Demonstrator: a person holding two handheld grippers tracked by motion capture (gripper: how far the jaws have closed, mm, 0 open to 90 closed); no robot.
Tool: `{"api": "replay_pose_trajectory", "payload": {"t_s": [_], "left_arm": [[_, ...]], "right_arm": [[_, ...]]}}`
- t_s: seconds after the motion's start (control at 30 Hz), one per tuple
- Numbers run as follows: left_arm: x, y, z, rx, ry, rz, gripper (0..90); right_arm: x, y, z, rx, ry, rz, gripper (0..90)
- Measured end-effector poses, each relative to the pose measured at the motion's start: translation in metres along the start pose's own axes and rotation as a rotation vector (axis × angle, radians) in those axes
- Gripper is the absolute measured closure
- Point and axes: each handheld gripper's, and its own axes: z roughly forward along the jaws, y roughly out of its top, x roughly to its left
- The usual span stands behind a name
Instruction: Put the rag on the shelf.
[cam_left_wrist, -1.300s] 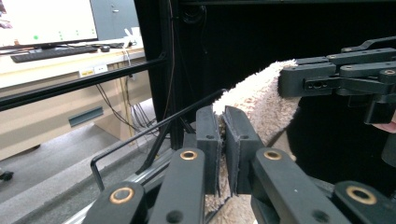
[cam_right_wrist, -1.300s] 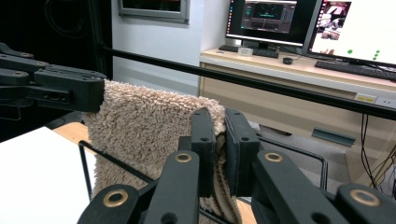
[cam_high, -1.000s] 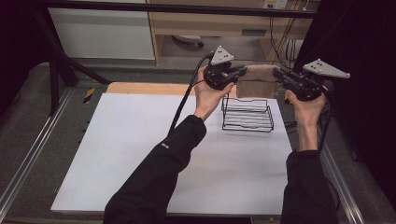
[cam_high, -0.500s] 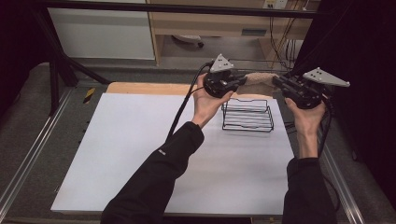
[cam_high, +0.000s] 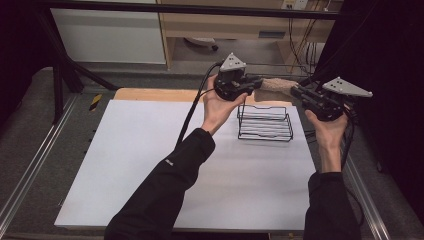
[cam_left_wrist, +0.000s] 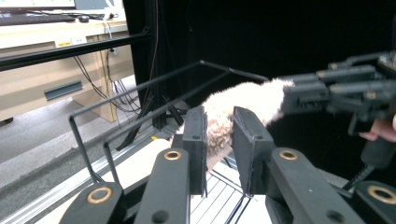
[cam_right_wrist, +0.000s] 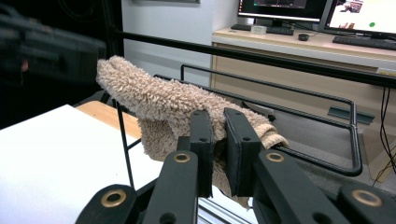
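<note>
The left tongs are up in the air, just behind the back edge of the wire basket. Their jaws are pressed tight on one end of a fluffy tan cloth. In the left gripper view the tongs squeeze the cloth between the two black pads.

The cloth hangs in the air like a little bridge between the two hands. It sits above the far side of the basket and does not touch it. The basket stands on the white worktop and looks empty inside.

The right tongs pinch the other end of the cloth. In the right gripper view the tongs bite down on the cloth, and some fluff hangs below the jaws.

What has changed? A second ago the two hands were nearer each other and the cloth was bunched up short. Now the right hand has moved a bit out to the side, and the cloth looks pulled longer and straighter. Both hands have stayed at about the same height.

I think this means the person is stretching the cloth flat. Next it could be folded, or lowered into the basket. If one pair of tongs lets go too soon, the cloth may flop down crooked on the rim.
</note>
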Motion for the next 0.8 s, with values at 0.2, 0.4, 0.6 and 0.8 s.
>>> {"api": "replay_pose_trajectory", "payload": {"t_s": [0.2,0.4,0.6,0.8], "left_arm": [[0.005,0.006,0.005,-0.002,-0.001,-0.042,79.7],[0.013,0.015,0.008,-0.006,0.030,-0.062,84.4],[0.011,0.010,0.015,0.065,-0.005,-0.053,89.0],[0.003,-0.006,0.018,0.121,-0.042,-0.016,89.6]], "right_arm": [[0.001,-0.004,0.000,0.004,0.006,-0.008,82.6],[0.000,-0.005,-0.001,0.009,0.009,-0.020,82.6],[0.000,-0.006,0.000,0.005,0.013,-0.016,82.4],[0.000,-0.009,-0.002,0.014,0.017,-0.016,79.6]]}}
